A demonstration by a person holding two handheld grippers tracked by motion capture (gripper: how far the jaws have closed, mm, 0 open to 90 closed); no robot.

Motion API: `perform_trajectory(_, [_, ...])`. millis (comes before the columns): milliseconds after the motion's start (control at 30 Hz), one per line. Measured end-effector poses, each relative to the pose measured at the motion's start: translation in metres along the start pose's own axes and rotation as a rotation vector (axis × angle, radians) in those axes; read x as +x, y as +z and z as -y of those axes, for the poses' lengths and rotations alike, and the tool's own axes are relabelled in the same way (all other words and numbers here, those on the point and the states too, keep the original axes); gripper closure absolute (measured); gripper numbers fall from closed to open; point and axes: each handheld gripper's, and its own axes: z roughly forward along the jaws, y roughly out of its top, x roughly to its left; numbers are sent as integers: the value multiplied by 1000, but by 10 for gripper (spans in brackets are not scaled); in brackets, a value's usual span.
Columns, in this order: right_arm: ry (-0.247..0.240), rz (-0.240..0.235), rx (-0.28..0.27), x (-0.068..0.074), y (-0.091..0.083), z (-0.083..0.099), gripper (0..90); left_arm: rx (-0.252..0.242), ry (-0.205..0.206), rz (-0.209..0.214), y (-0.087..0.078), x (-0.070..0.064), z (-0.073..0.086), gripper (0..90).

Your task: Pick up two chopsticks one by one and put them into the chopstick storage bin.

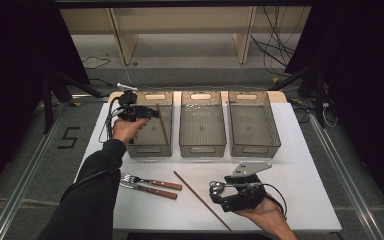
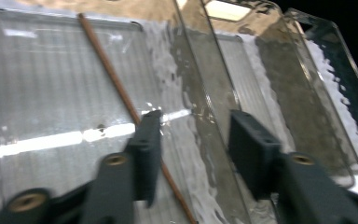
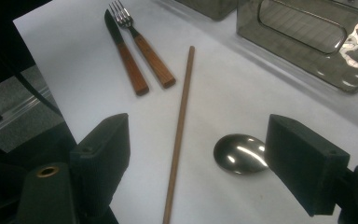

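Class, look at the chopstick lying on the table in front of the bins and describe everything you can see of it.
The chopstick is a thin, straight, reddish-brown stick that looks wooden, plain and unmarked. It lies flat on the white table, slanting from near the middle bin towards the person's edge. Nothing grips it: the right gripper hovers near it with jaws open. A fork and a knife lie apart from it on one side, a shiny spoon bowl on the other.

left arm: long black sleeve [image 1: 92,192] reaching to the wrist
left gripper [image 1: 152,113]: black body, thin black cable looping off at 9 o'clock
right gripper [image 1: 219,191]: black, grey three-cornered plate [image 1: 250,168] at 12 o'clock, black cable at 3 o'clock
jaws: blocky matt-black pads, brass-coloured pivot screws [image 3: 47,171]
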Motion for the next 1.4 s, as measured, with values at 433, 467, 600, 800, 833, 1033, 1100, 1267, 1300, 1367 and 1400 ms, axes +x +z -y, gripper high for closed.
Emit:
perform_trajectory(433, [24,19,45,2,2,-2,249,-97,93,130,-40,-22,15,236])
perform_trajectory(467, [18,17,59,2,2,-3,253,-110,108,144,-45,-25,19,230])
perform_trajectory(600, [23,28,115,6,5,-5,269,-152,181,185,-62,-37,37,218])
perform_trajectory(800, [-6,34,223,11,14,-8,312,-179,275,225,-78,-45,71,201])
perform_trajectory(833, [-8,33,240,12,15,-8,317,-181,284,229,-79,-46,78,197])
perform_trajectory(1033, [-19,24,320,17,29,-11,370,-180,313,257,-79,-45,106,188])
perform_trajectory(1100, [-25,28,346,19,34,-12,400,-167,334,243,-76,-44,112,188])
perform_trajectory(1267, [-39,33,421,23,46,-14,461,-163,365,253,-71,-42,130,184])
perform_trajectory(1300, [-43,35,427,23,48,-13,470,-162,369,253,-70,-43,134,182])
perform_trajectory(1367, [-45,30,447,24,52,-13,485,-154,376,260,-70,-43,139,181])
perform_trajectory(1400, [-51,29,465,24,54,-14,494,-157,379,266,-70,-43,143,179])
